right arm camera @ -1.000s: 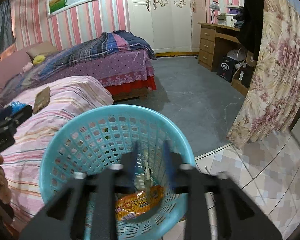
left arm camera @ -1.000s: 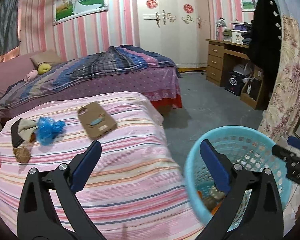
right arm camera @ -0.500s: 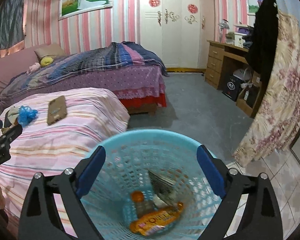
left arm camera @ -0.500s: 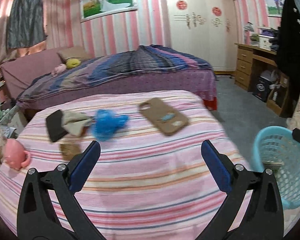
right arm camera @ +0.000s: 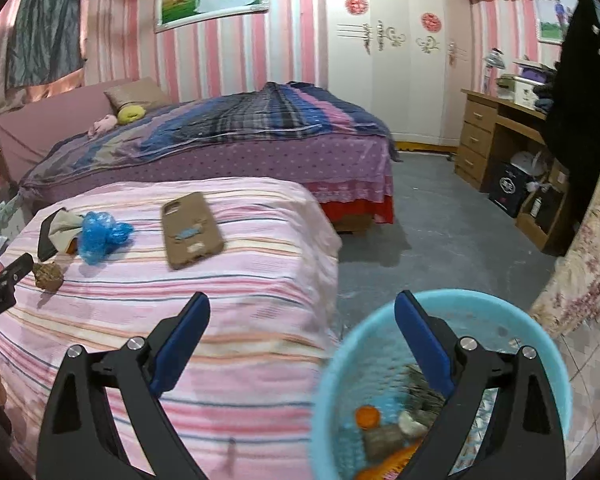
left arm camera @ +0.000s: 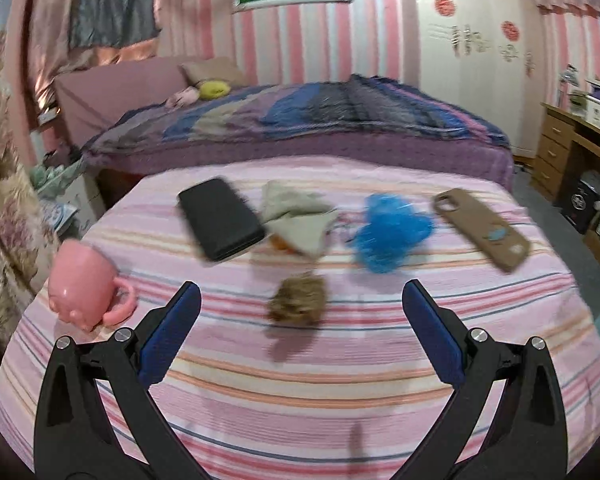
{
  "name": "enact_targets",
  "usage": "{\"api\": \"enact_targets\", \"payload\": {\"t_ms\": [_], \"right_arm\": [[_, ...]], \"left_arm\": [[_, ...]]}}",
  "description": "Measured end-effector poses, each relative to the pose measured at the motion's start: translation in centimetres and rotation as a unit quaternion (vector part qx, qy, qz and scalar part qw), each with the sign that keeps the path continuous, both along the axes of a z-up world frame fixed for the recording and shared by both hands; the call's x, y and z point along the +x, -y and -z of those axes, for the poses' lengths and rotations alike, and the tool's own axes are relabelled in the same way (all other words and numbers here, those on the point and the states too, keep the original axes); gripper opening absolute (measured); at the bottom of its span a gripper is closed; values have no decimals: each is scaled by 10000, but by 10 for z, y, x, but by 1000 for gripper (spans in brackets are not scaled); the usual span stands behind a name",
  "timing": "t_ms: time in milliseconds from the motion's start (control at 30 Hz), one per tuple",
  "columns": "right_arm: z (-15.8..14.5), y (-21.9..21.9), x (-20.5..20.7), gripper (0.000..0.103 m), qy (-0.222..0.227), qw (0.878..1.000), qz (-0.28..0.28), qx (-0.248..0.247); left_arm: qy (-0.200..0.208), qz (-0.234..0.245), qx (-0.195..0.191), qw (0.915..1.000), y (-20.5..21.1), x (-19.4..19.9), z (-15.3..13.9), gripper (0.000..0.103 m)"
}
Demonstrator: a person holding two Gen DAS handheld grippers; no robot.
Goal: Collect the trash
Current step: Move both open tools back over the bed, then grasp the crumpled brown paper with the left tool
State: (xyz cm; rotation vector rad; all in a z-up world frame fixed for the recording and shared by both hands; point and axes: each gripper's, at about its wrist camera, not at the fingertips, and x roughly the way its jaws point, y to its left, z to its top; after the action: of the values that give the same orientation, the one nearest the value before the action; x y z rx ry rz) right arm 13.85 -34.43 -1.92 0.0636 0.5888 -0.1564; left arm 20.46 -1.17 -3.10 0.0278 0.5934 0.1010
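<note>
We hold our left tool [left arm camera: 300,312] with its blue-padded fingers [left arm camera: 168,332] spread wide apart and empty, hanging above the pink striped surface [left arm camera: 300,400]. Just ahead of the gap lies a brown crumpled wad [left arm camera: 298,304], nearest to us of all the trash. Beyond it a beige crumpled cloth [left arm camera: 296,216] rests against a black phone [left arm camera: 220,218], with something orange tucked under the cloth's edge. To the right of the cloth sits a blue plastic bag [left arm camera: 392,236], bunched up, and further right a brown phone case [left arm camera: 484,232] lies flat. A pink mug [left arm camera: 84,284] stands near the left edge of the surface.

Our right tool [right arm camera: 300,320] is also spread open, gripping nothing. Its left finger hangs over the striped surface, its right finger over the teal basket [right arm camera: 340,368] that stands on the floor just beside the surface's corner. Inside the basket we see an orange cap, an orange wrapper and some greyish scraps, blurred. Behind the surface stands a bed [right arm camera: 220,140] with a plaid blanket.
</note>
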Motion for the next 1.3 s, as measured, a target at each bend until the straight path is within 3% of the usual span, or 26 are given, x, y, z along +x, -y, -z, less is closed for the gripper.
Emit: {"api": "enact_targets", "payload": {"t_ms": [100, 433, 500, 633, 667, 867, 967, 1100, 1300], "right_arm": [[9, -29, 14, 92, -60, 9998, -177, -122], [21, -77, 43, 92, -238, 9992, -242, -191], [27, -81, 47, 92, -255, 9992, -255, -193], [30, -85, 50, 92, -327, 9987, -303, -244], [31, -90, 51, 92, -366, 9984, -350, -262], [24, -105, 55, 92, -350, 9976, -586, -117], [23, -118, 65, 92, -359, 9966, -736, -123], [19, -161, 92, 92, -369, 9926, -1089, -388], [14, -199, 117, 92, -350, 9883, -1403, -477]], "left_arm": [[-314, 13, -38, 9995, -16, 14, 16, 97], [-726, 133, -147, 9972, -23, 47, 32, 94], [-809, 252, -136, 9963, -18, 53, 34, 84], [-1036, 470, -266, 9932, -14, 57, 40, 44], [-1059, 509, -275, 9927, -13, 57, 40, 42], [-758, 403, -35, 9963, -22, 52, 28, 41], [-675, 178, -181, 9974, -44, 53, 21, 41], [-502, -341, -162, 9980, -80, 53, 11, 41], [-465, -725, -81, 9963, -111, 54, 6, 41]]}}
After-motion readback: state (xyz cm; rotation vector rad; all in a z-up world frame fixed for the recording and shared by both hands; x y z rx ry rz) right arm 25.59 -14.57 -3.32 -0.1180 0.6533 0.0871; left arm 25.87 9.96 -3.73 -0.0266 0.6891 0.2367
